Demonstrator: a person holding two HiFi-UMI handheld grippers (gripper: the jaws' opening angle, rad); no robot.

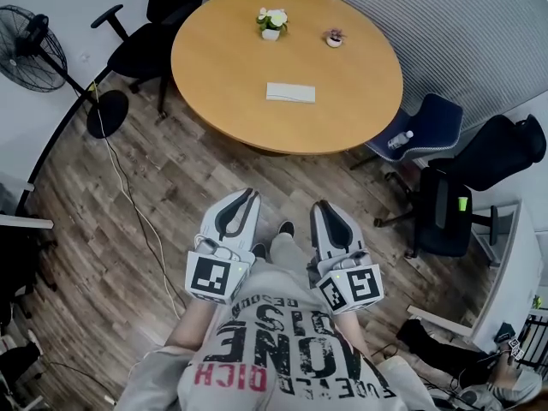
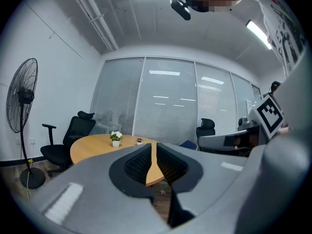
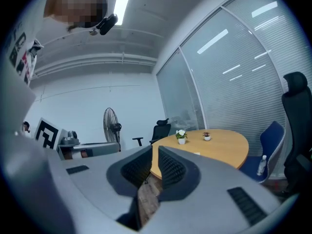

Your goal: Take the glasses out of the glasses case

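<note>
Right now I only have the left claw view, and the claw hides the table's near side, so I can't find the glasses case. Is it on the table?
Observer: Yes, a white case lies flat on the round table, nearer the person than the flower pot.
Operator: Open or closed?
Observer: It looks closed, with the lid down flat.
Operator: And the right claw?
Observer: The right claw is shut and empty, held short of the table.

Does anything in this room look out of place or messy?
Nothing looks spilled or broken. One oddity: a water bottle lies on its side on the blue chair beside the round table.
</note>
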